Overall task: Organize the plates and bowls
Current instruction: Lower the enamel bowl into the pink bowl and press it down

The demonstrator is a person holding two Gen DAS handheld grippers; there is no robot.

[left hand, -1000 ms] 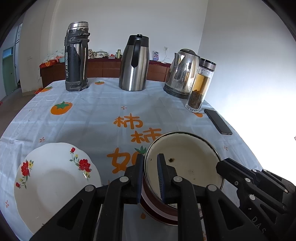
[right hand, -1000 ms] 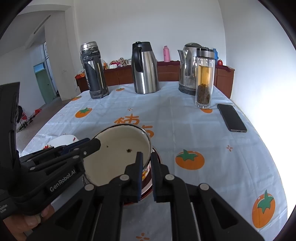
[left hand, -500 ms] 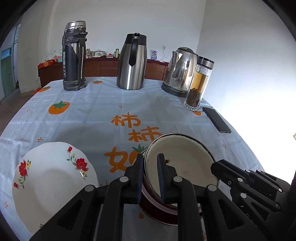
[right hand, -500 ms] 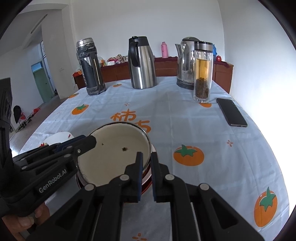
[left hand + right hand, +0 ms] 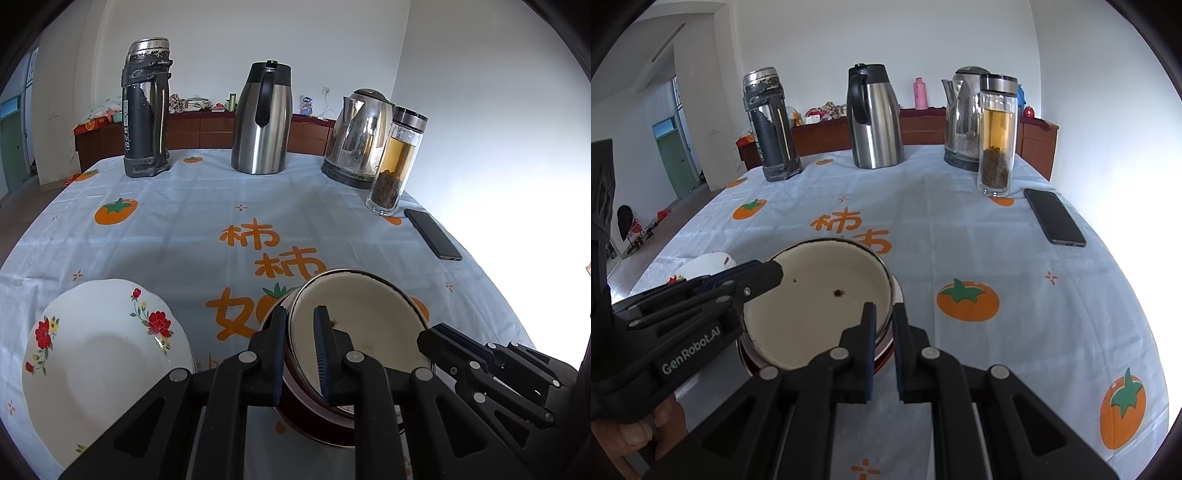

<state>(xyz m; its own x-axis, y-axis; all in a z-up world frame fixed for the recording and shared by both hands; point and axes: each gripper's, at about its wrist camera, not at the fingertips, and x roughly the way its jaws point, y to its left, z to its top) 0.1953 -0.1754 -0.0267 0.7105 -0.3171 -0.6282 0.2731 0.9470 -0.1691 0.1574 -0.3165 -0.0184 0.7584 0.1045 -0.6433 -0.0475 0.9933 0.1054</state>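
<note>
- The cream enamel bowl with a dark red outside (image 5: 364,325) sits at the near middle of the desk (image 5: 184,229), which is covered by a pale blue cloth printed with orange persimmons and orange characters.
- The left gripper (image 5: 300,347) has its fingers clamped on the bowl's near-left rim, one finger outside the red wall and one inside the cream basin.
- The right gripper (image 5: 883,343) has its fingers clamped on the bowl's near-right rim, again one finger inside and one outside.
- In the right wrist view the bowl (image 5: 816,306) shows a few dark specks on its cream inside, and the left gripper (image 5: 764,275) reaches in from the left, over the bowl's left rim.
- Whether the bowl rests on the cloth or is lifted clear of it cannot be told.
- A white scalloped plate with red flower prints (image 5: 99,365) lies on the desk just to the left of the bowl, apart from it.
- At the far edge stand, from left to right, a worn black and steel flask (image 5: 146,110), a steel jug with a black handle (image 5: 262,122) and a steel electric kettle (image 5: 360,136).
- A glass tea bottle with a metal lid and dark leaves at the bottom (image 5: 397,162) stands just in front of the kettle, on the right.
- A black phone (image 5: 432,238) lies flat near the right edge, just this side of the tea bottle.
</note>
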